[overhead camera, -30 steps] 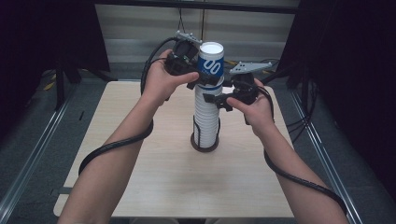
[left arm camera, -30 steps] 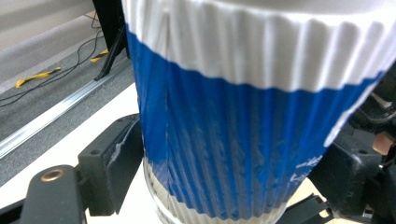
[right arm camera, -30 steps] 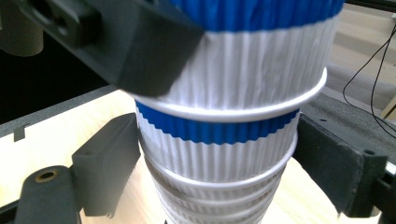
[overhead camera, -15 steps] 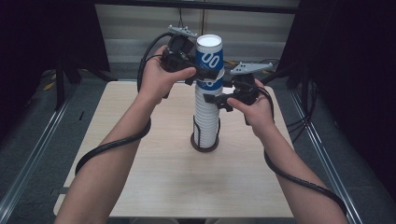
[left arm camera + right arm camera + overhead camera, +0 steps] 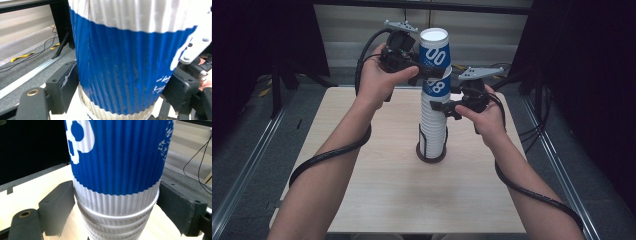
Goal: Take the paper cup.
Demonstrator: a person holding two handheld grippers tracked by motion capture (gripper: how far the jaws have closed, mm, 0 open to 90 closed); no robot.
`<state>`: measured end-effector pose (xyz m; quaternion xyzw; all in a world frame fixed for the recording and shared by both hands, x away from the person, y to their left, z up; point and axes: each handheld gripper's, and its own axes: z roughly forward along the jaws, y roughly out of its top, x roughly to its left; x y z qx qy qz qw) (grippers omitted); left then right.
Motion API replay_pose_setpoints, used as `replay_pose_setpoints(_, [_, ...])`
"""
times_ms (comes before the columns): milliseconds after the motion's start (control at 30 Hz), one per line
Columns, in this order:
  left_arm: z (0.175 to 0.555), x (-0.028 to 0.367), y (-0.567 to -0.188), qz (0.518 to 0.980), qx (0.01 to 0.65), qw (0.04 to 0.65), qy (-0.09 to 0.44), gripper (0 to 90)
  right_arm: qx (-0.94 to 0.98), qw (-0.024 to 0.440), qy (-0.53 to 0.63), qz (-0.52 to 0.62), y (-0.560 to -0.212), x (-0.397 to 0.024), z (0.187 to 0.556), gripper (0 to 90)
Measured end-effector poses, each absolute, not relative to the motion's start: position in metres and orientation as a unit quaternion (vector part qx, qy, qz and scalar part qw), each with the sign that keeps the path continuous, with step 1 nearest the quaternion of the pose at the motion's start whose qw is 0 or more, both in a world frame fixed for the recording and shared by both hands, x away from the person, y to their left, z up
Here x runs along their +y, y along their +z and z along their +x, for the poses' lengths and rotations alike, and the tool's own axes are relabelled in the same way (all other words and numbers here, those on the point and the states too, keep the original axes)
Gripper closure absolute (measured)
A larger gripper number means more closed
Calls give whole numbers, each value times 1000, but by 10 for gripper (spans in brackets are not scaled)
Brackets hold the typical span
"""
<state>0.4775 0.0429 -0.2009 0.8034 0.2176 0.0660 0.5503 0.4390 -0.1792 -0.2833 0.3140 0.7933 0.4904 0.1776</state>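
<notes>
A tall stack of upturned ribbed white paper cups [image 5: 433, 130] stands on a dark ring at the middle of the wooden table [image 5: 377, 200]. The top cup [image 5: 434, 50], blue-banded with white digits, sits raised but still partly sleeved over the blue cup below it [image 5: 435, 86]. My left gripper [image 5: 428, 70] is shut on the top cup's lower part. Its jaws have just been closing, and in the left gripper view both pads press the cup [image 5: 120, 70]. My right gripper [image 5: 440, 106] is shut on the stack just under the second blue cup [image 5: 117, 157], a pad on each side.
Both cables trail back along the person's forearms over the table. Metal rails [image 5: 247, 170] run along the floor on both sides. Dark stands and loose floor cables [image 5: 30, 53] lie beyond the far edge.
The left hand has lifted the top cup upward, so it stands higher above the stack than before. The right hand and the stack have stayed still.
</notes>
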Motion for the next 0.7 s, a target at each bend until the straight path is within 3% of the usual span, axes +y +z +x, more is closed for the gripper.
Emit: replay_pose_setpoints(700, [477, 51, -192, 783, 223, 576, 79, 226, 793, 176, 491, 313, -284, -180, 439, 144])
